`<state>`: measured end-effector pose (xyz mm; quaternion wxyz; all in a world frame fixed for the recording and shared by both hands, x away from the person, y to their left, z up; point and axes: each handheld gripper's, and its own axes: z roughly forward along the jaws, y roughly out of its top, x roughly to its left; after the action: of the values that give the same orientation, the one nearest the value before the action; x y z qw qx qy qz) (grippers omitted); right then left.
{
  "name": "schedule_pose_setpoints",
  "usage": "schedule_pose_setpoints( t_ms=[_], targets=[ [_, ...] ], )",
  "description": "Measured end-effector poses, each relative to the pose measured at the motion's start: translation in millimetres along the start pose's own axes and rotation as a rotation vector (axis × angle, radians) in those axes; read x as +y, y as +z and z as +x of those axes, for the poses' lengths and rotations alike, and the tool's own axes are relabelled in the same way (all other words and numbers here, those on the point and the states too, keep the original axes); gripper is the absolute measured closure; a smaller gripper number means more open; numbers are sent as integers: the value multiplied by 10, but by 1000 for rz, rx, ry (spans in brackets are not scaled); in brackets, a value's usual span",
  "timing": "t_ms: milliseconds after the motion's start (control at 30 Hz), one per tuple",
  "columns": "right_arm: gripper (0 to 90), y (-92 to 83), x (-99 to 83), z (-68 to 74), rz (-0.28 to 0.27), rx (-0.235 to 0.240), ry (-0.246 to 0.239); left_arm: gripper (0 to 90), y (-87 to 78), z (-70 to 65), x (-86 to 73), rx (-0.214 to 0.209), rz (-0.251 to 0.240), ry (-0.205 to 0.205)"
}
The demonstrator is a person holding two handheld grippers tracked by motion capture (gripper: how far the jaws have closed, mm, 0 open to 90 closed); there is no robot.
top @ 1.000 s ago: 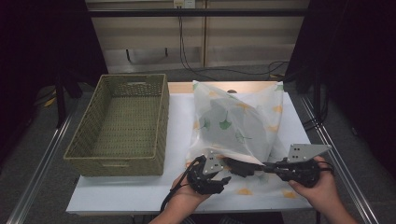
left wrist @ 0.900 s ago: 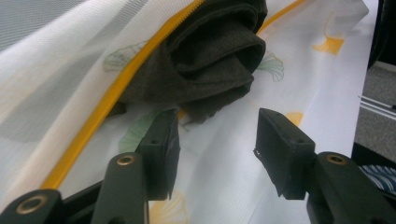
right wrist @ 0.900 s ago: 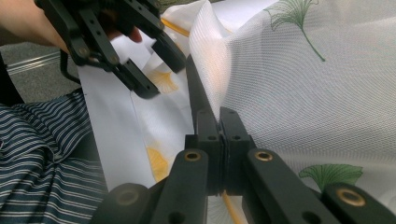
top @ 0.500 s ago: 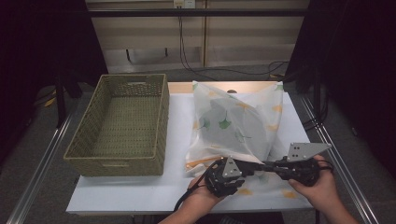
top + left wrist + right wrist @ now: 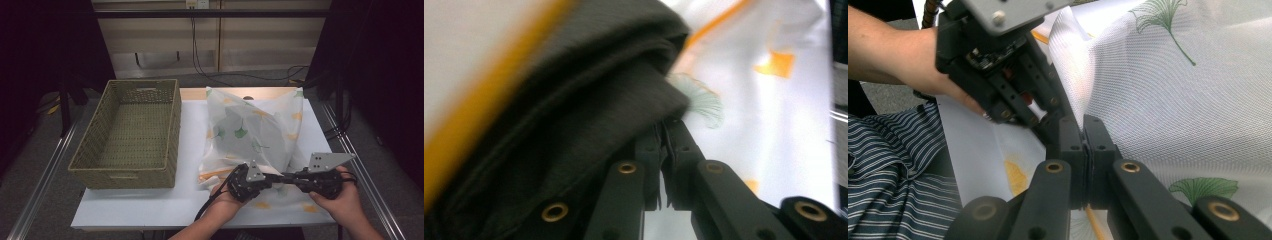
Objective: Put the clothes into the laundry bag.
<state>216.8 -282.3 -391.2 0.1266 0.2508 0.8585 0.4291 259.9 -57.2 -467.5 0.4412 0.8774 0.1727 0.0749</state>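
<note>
Both grippers are working at the near edge of a white mesh bag (image 5: 252,132) printed with green and yellow leaves, which is lying on the white table (image 5: 190,200), well toward the person's side and right of centre. The left gripper (image 5: 267,176), whose jaws have just been closing, is now pinching the bag's fabric, with a dark grey garment (image 5: 574,115) bulging just beside its jaws inside the bag. The right gripper (image 5: 286,178), jaws pressed together, is clamping the same mesh edge (image 5: 1128,100) right next to it, so the two tools are meeting tip to tip. In the right gripper view, the left gripper's body (image 5: 998,60) and the hand (image 5: 903,60) holding it are crowding in close, above a striped sleeve (image 5: 893,165). A woven basket (image 5: 131,135) is sitting to the left of the bag, apart from it. Metal rails (image 5: 45,175) are running along both sides of the table, and cables (image 5: 197,45) are hanging against the far wall.
</note>
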Motion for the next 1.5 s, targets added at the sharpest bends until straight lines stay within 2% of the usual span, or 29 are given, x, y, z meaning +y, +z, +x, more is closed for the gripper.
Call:
schedule_pose_setpoints(
  t_ms=[33,100,133,200,233,300,367,433,500,567,633,700,733,800,867,933,1000,1033,1067,1100,1133,1167,1200,1233,1267,1300,1333,1400,1500],
  targets=[
    [893,3,-5,-4,0,-2,1,884,-8,18,13,8,14,12],
    [893,7,-14,-15,0,-6,7,888,1,29,19,24,11,20],
    [893,10,-22,-24,0,0,12,891,18,35,16,27,-6,20],
    [893,11,-30,-32,2,-1,16,892,23,38,20,56,-16,7],
    [893,12,-34,-32,4,-1,17,892,8,60,21,54,-7,18],
    [893,20,-40,-26,11,-3,17,890,1,69,20,76,-29,8],
    [893,38,-49,-24,21,-1,13,858,-38,62,17,63,-18,6],
    [888,55,-58,-17,30,-8,11,799,-102,19,10,57,3,31],
    [865,55,-64,-15,27,-4,11,746,-183,-27,-22,36,1,51],
    [845,44,-62,-6,20,-11,10,717,-280,-57,-60,42,20,77],
    [820,25,-56,5,17,-15,10,700,-389,-57,-101,48,38,83],
    [792,8,-50,14,10,-14,8,689,-485,-24,-149,48,39,75],
    [782,0,-47,21,7,-25,9,684,-534,-9,-175,61,42,67],
    [762,-17,-43,23,3,-23,9,666,-622,48,-220,71,66,50],
    [752,-31,-34,27,-6,-23,13,653,-654,98,-278,73,68,25],
    [747,-43,-20,30,-11,-21,7,632,-681,161,-316,73,118,37],
    [744,-48,-1,39,-15,-12,6,615,-672,198,-350,92,107,11],
    [743,-47,10,43,-18,-14,6,598,-670,236,-355,85,121,15],
    [740,-46,19,46,-18,-14,4,587,-643,254,-365,91,109,1],
    [738,-41,27,47,-18,-10,0,578,-639,277,-363,101,137,4],
    [738,-38,33,47,-18,-6,0,568,-599,298,-378,99,109,-8],
    [738,-32,37,45,-19,-7,-2,559,-600,321,-371,101,148,-7],
    [737,-28,40,44,-19,-2,0,553,-559,334,-386,100,125,-20],
    [736,-24,43,41,-22,3,2,543,-547,354,-388,101,149,-14],
    [735,-20,45,38,-22,5,2,531,-534,366,-387,104,173,-24],
    [734,-17,46,33,-21,6,-2,524,-501,378,-404,96,150,-34],
    [732,-11,47,31,-22,9,0,517,-501,395,-401,90,189,-27],
    [731,-4,48,25,-24,12,-3,500,-466,407,-420,75,199,-42],
    [730,2,48,24,-24,17,1,484,-454,438,-429,79,192,-54]
  ],
)
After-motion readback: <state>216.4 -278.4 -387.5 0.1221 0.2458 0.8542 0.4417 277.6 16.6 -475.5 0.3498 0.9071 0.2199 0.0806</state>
